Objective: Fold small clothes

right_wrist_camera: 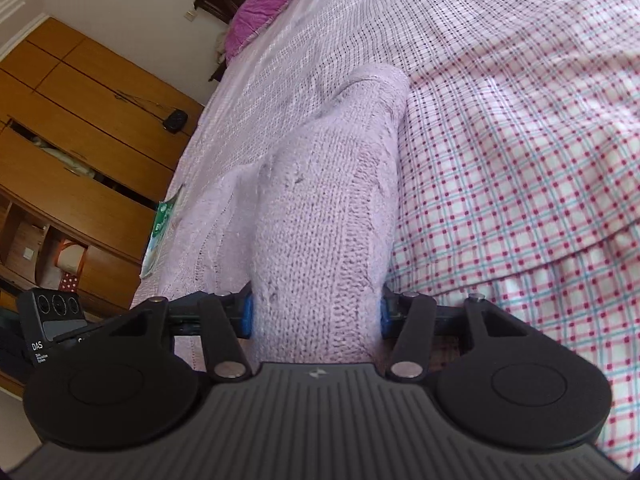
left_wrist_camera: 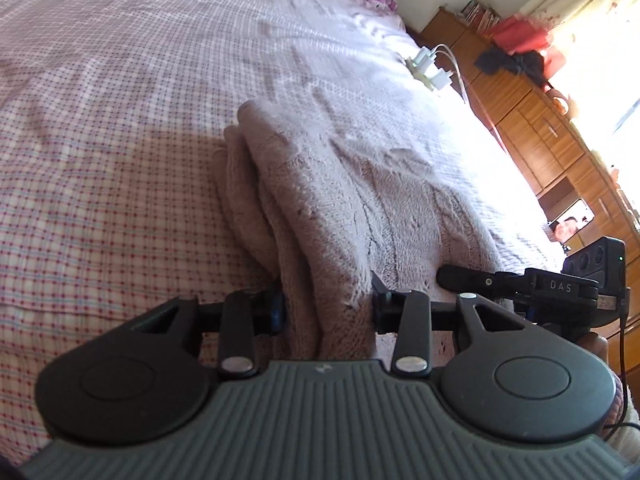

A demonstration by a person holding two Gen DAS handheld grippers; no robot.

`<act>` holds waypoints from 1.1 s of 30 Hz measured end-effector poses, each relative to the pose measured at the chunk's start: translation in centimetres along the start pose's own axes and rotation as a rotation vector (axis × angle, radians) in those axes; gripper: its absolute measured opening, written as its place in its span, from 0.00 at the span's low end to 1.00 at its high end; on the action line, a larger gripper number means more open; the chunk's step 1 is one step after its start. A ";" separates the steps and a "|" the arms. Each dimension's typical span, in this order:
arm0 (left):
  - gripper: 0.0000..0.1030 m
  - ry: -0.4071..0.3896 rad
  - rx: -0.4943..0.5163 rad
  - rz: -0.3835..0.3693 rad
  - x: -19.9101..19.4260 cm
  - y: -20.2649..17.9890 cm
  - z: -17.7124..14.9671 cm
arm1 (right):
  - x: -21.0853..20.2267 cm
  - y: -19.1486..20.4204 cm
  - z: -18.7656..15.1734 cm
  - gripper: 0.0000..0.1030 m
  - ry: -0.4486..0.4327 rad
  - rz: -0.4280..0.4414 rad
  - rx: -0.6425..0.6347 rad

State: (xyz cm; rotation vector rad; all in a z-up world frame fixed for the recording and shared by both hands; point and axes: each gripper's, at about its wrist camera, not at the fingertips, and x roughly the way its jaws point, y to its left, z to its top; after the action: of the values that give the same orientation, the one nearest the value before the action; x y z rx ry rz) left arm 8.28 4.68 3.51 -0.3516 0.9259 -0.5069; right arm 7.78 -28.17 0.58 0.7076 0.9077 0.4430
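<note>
A pale pink knitted sweater (left_wrist_camera: 344, 200) lies folded in layers on the checked bedsheet (left_wrist_camera: 100, 160). My left gripper (left_wrist_camera: 326, 304) is shut on the sweater's near edge, with thick folds bunched between its blue-padded fingers. In the right wrist view the same sweater (right_wrist_camera: 320, 220) stretches away from me, and my right gripper (right_wrist_camera: 316, 316) is shut on another part of its near edge. The right gripper (left_wrist_camera: 520, 284) also shows just to the right in the left wrist view, close beside the left one. Both fingertip pairs are partly buried in the knit.
A white charger block with cables (left_wrist_camera: 430, 70) lies near the bed's right edge. Wooden cabinets (left_wrist_camera: 552, 140) run along that side, topped with red and dark items. A purple pillow (right_wrist_camera: 272, 4) sits at the bed's head. A wardrobe (right_wrist_camera: 80, 120) and a green packet (right_wrist_camera: 160, 232) lie left.
</note>
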 end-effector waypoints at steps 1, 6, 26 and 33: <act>0.42 -0.001 -0.006 0.001 -0.1 0.0 -0.1 | 0.0 0.0 -0.2 0.57 -0.008 0.007 0.002; 0.44 -0.008 0.018 0.056 -1.1 -1.1 -0.4 | -1.2 0.4 -0.7 0.64 -0.019 -0.011 0.044; 0.69 -0.121 0.138 0.257 -7.2 -6.4 -6.3 | -11.0 7.2 -9.8 0.77 -0.208 -0.123 -0.038; 0.79 -0.178 0.205 0.332 -6.9 -8.2 -10.0 | -10.3 8.0 -13.6 0.80 -0.252 -0.253 -0.186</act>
State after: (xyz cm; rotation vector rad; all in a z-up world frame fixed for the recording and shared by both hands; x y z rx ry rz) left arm -5.59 1.02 6.52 -0.0523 0.7335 -0.2563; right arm -9.65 -24.09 6.36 0.4584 0.6956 0.2043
